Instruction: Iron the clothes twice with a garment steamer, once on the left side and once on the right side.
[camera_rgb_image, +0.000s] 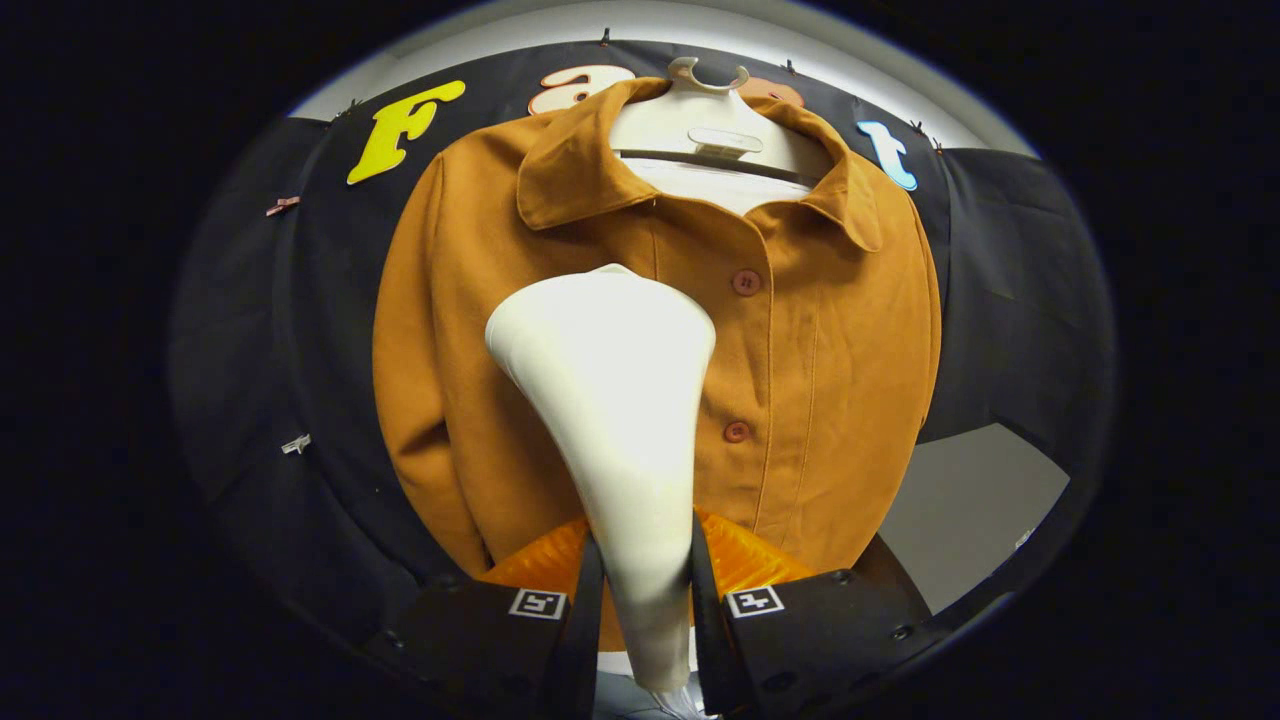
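I am holding the white garment steamer (615, 400) with my gripper (645, 580). My two fingers (585, 610) are squeezing its thin handle from both sides, low in the middle of the frame. The wide head of the steamer is pointing up in the center, in front of the brown jacket (830, 360). The jacket is hanging on a white hanger (715, 125) at the top middle, and two round buttons (745, 282) are showing just right of the steamer head.
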